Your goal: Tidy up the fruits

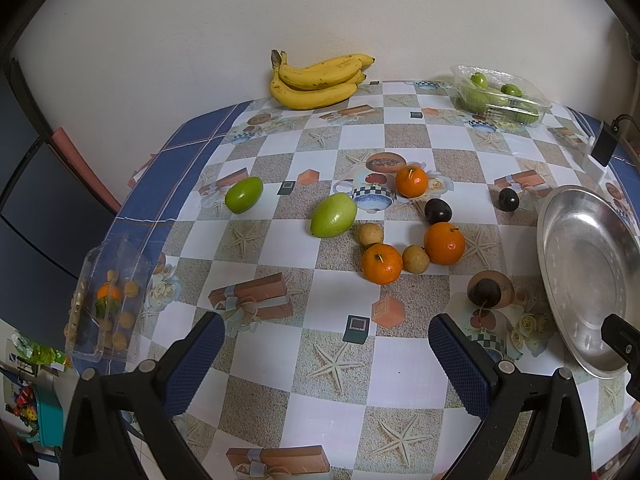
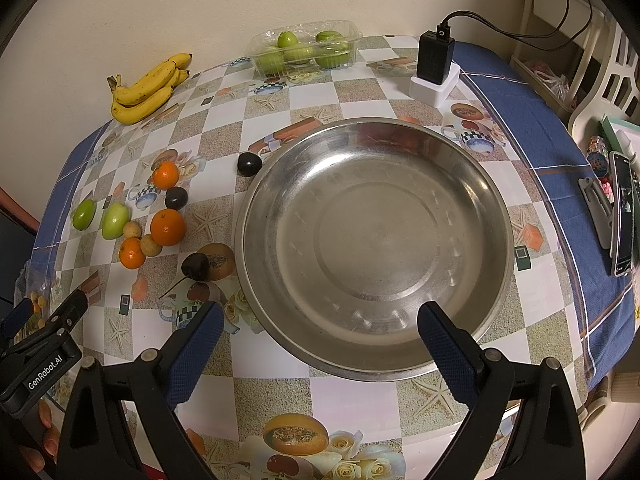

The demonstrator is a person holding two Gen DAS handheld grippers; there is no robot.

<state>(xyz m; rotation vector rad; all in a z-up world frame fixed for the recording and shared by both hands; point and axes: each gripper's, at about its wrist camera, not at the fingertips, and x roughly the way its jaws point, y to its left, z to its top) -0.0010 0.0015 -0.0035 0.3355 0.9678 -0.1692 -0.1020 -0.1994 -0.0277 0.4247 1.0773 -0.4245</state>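
Both claws wide, empty: left claw [image 1: 326, 344], right claw [image 2: 320, 328] over steel dish [image 2: 496, 184]. Sorting not begun; next, likely grab dark plum [image 1: 485, 292] just left of dish.

Left wrist faces fruit-strewn table [image 1: 280, 392]; right wrist close over steel pan [image 2: 376, 240]; both share pan.

Metal tray [image 2: 496, 216]: brushed, dull sheen, fine scratches. Tablecloth [image 1: 344, 292]: smooth, glossy, printed. Clear plastic punnet [image 2: 352, 40]: thin, crinkled, shiny. Oranges [image 1: 444, 243]: pitted, glossy skin. Dark plums [image 1: 438, 211]: smooth, slight shine. Gripper pads [image 1: 196, 364]: blue, textured, matt
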